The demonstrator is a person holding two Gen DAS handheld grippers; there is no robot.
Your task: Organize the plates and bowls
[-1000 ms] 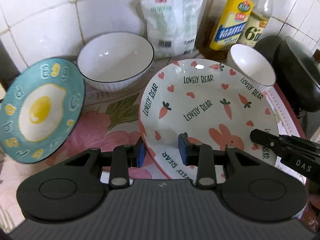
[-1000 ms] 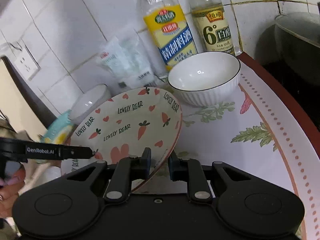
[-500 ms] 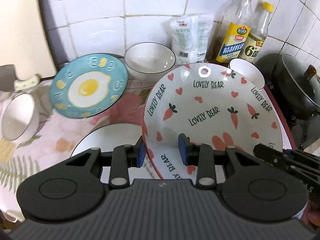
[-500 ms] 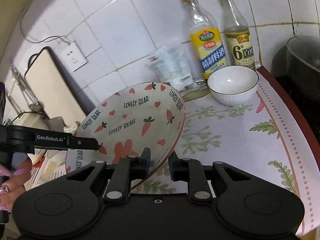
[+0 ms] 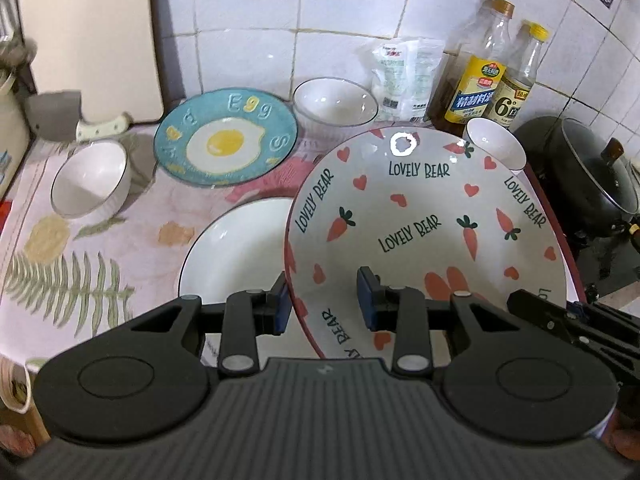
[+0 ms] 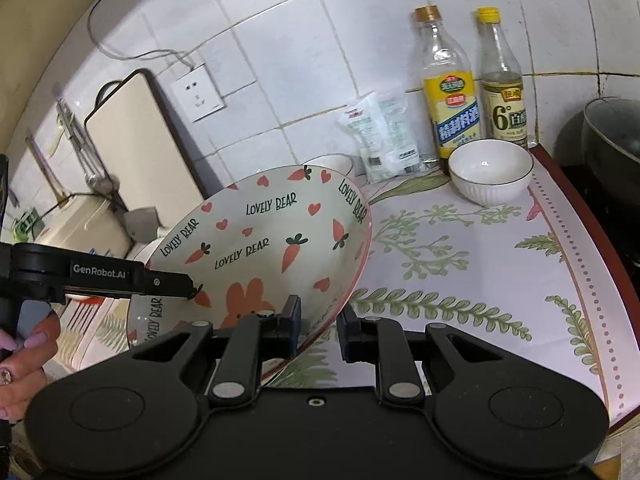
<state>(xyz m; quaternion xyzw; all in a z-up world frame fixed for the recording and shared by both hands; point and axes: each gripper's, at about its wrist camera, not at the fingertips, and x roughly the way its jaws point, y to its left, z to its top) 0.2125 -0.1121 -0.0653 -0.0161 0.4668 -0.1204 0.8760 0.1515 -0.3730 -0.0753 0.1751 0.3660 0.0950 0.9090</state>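
We have both grippers on the carrot plate, lifted and tilted at frame centre. Left gripper straddles its near-left rim; right gripper pinches the opposite edge, both closed onto it. Just below, lower left of centre, sits the white plate: likely the stack target. Next we level and lower onto it, releasing together. Further back: egg plate, three white bowls.

Bright, sharp fisheye views; overhead glare on the plate.
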